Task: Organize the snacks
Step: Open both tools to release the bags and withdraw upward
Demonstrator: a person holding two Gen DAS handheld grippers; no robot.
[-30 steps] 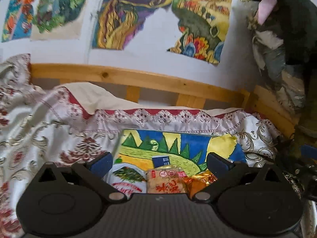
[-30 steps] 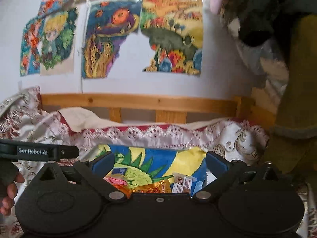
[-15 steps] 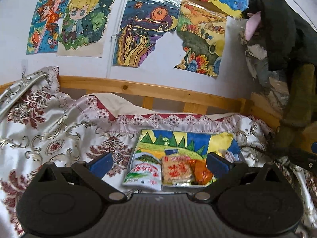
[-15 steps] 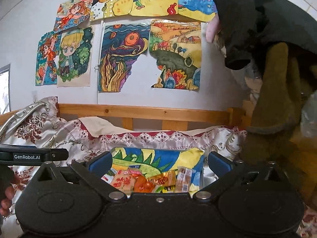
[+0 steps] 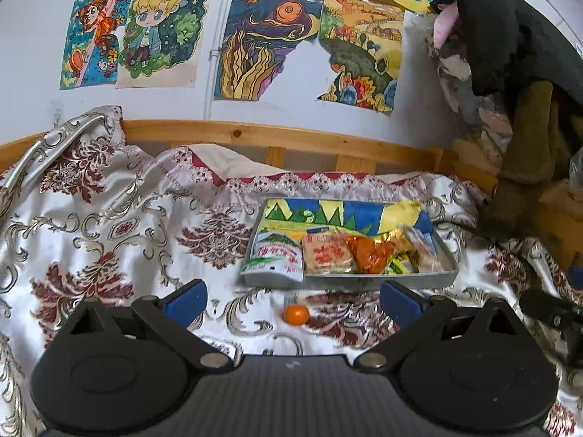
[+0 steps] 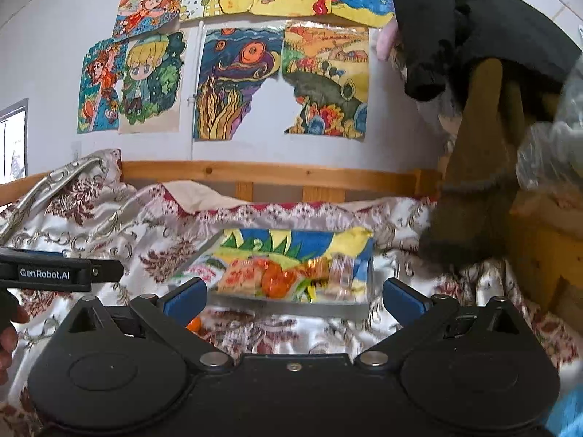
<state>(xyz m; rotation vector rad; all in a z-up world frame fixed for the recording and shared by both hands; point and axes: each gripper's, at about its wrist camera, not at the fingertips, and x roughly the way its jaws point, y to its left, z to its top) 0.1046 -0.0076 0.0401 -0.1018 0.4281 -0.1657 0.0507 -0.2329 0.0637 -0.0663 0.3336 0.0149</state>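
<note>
Both claws have drawn back from the tray (image 5: 442, 276) over the last second. A second ago the left wrist view had the packets filling the gap between its fingers; now the whole tray sits well ahead, with a stretch of patterned bedspread (image 5: 109, 225) between it and the fingertips. The left claw (image 5: 291, 296) is released, jaws spread wide with nothing between them. The right claw (image 6: 293, 298) is the same, spread and empty, and it too is farther from the tray than it was.

The snacks lie in a row across the near half of the tray, which rests on the bed toward its right side, near the wooden rail (image 5: 291, 138): a white and green packet (image 5: 275, 256) overhanging the tray's near left corner, a tan cracker packet (image 5: 328, 255) beside it, an orange packet (image 5: 371, 253), then smaller wrapped pieces (image 5: 419, 247) at the right end. The right wrist view is blurred there, so how neatly those last pieces sit I cannot say.

Pulling back has brought into sight a small orange fruit (image 5: 296, 314), likely a mandarin, lying on the bedspread just in front of the tray's near edge, apart from it. It appeared in neither view a second ago. My judgement is that the packets are mostly sorted and this loose fruit is what remains; it sits nearly centred ahead of the left claw.
</note>
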